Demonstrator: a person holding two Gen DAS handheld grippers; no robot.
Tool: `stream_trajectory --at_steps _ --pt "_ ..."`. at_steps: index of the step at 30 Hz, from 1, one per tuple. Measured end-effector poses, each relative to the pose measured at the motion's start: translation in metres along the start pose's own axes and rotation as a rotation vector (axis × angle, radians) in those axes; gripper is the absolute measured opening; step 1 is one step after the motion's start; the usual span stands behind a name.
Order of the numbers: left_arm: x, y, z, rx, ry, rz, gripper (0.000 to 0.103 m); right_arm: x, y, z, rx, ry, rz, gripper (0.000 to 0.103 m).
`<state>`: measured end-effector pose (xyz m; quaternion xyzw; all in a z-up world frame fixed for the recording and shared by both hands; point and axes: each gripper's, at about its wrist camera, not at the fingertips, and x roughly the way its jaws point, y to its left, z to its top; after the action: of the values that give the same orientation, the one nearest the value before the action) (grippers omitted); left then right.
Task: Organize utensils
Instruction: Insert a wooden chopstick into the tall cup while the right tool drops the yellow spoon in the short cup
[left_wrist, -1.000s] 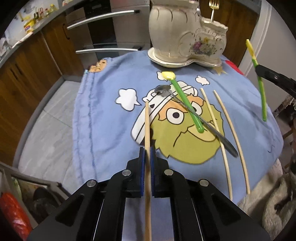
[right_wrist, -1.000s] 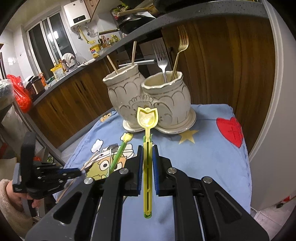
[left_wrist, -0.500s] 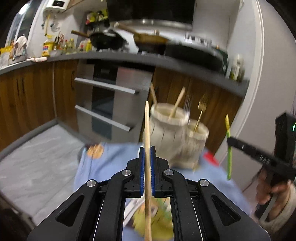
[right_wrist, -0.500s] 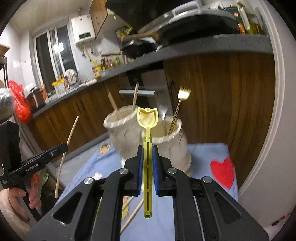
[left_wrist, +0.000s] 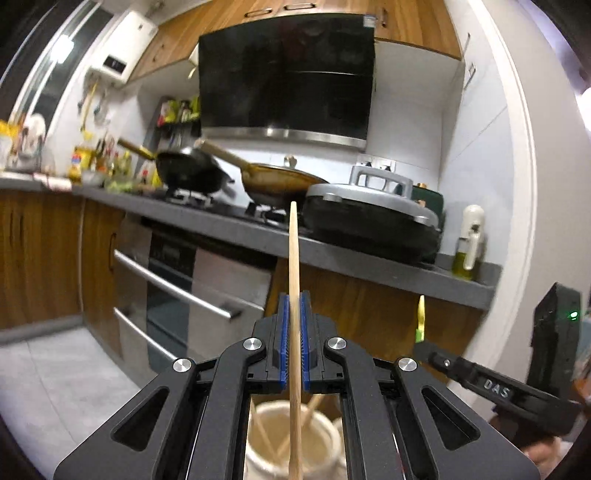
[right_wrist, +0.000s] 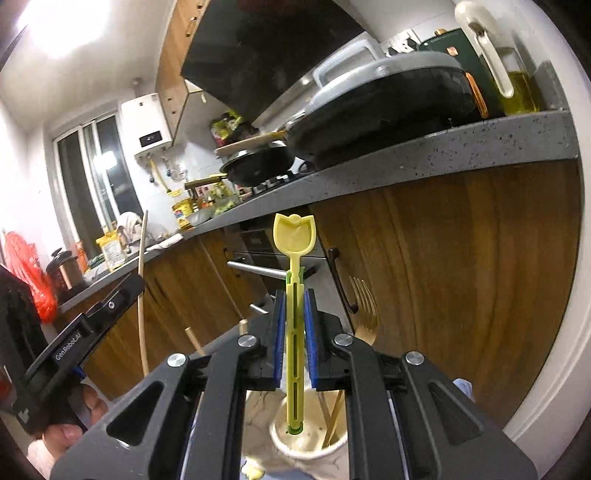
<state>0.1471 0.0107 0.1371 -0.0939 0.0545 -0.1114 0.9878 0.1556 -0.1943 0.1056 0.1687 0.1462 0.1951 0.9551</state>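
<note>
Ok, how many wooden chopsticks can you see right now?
3: one chopstick clamped in the left tongs, two standing in the cream holder; others may be hidden below.

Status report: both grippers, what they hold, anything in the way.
Left gripper shut on chopstick, above holder. Right gripper shut on yellow spoon, tail over cup. Gold fork already in that cup.

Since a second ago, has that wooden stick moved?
Yes. The left claw lifted the chopstick off the blue cloth; it now hangs upright above the cream holder.
</note>
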Motion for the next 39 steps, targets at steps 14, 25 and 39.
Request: stream_trajectory --at_steps 14,25,39 --pt "0.011 0.007 -0.040 0.065 0.071 0.051 0.006 0.019 -0.002 -0.044 -0.115 0.055 -0.044 0.010" --pt "-0.020 0.012 -0.066 0.143 0.161 0.049 0.006 0.013 -0.011 -0.064 -0.085 0.113 -0.035 0.010" --pt "-0.034 0.021 -0.069 0.135 0.208 0.079 0.024 -0.006 -0.006 -0.055 -0.090 0.101 -0.044 0.043"
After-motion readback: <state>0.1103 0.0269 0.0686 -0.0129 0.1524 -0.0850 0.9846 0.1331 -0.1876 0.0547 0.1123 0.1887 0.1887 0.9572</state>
